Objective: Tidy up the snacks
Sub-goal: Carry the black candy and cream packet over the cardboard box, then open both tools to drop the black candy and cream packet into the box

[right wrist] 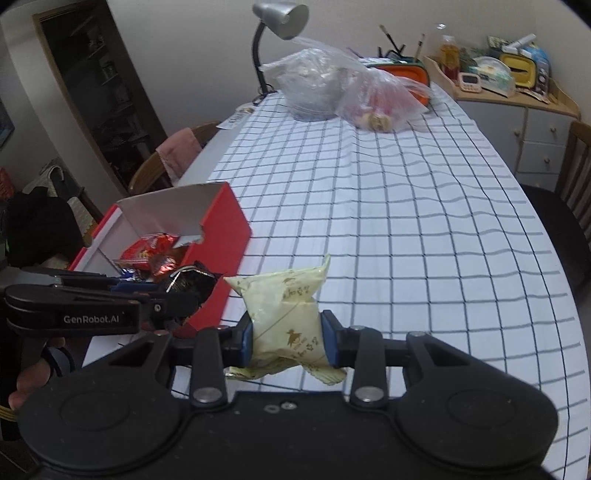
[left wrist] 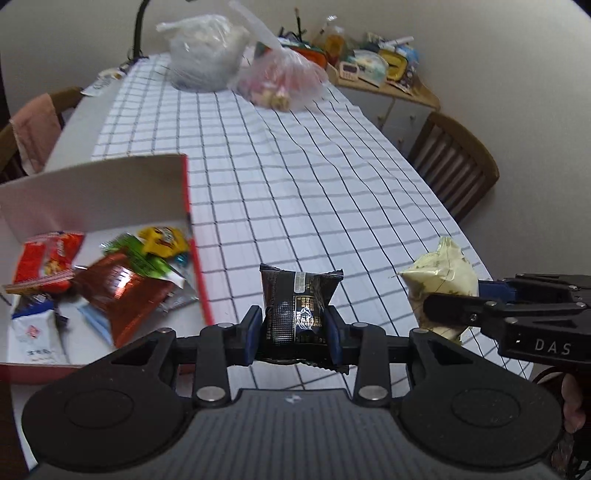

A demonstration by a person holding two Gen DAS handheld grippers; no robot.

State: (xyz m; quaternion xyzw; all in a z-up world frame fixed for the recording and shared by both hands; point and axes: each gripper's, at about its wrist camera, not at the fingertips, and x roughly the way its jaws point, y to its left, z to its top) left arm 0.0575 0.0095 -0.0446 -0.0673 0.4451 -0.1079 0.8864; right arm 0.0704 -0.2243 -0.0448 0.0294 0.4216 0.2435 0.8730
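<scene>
My left gripper (left wrist: 294, 325) is shut on a black snack packet (left wrist: 295, 306), held above the checked tablecloth just right of the red box (left wrist: 197, 266). The same black snack packet (right wrist: 188, 288) shows in the right wrist view beside the red box (right wrist: 221, 236). My right gripper (right wrist: 288, 336) is shut on a pale yellow snack packet (right wrist: 284, 314), lifted off the table. From the left wrist view that pale yellow snack packet (left wrist: 439, 280) hangs at the right. The box holds several packets: red (left wrist: 48, 258), orange-brown (left wrist: 122, 291), green, yellow (left wrist: 162, 240) and white.
Two plastic bags (left wrist: 207, 51) (left wrist: 284, 77) lie at the table's far end, near a desk lamp (right wrist: 280, 14). Wooden chairs (left wrist: 454, 162) (right wrist: 166, 158) stand on both sides. A cluttered wooden cabinet (right wrist: 517, 92) is at the back right. Checked tablecloth (right wrist: 424, 221) stretches ahead.
</scene>
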